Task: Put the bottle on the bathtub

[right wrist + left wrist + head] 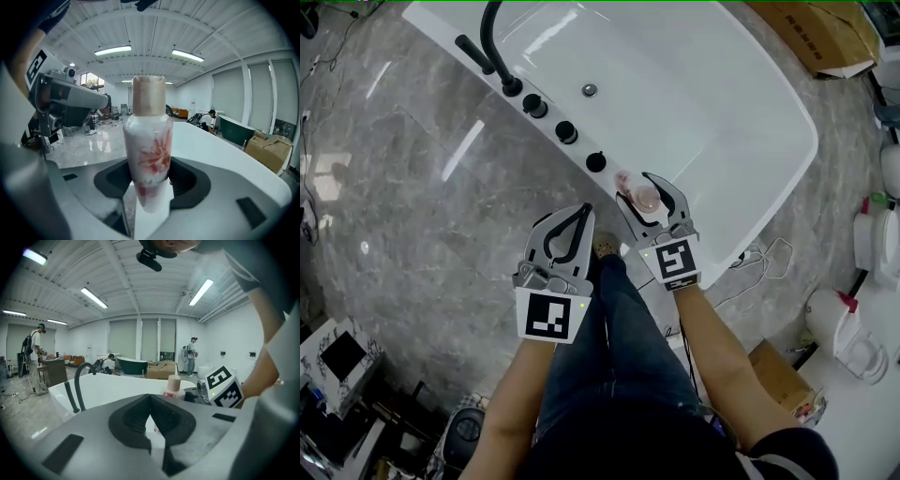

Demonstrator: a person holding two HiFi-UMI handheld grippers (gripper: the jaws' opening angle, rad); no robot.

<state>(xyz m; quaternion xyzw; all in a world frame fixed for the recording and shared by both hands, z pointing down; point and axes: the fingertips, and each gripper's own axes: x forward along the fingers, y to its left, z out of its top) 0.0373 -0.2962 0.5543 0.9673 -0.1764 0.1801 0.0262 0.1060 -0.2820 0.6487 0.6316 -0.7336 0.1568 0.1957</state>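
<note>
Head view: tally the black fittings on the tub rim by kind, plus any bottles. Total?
Spout: 1
Hand shower: 1
Round knobs: 3
Bottle: 1
Total: 6

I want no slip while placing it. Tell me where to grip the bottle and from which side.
Grip the bottle by its lower body, under the cap, from the side. It stands upright, round and slim, so jaws close across it. The right gripper holds it so.
</note>
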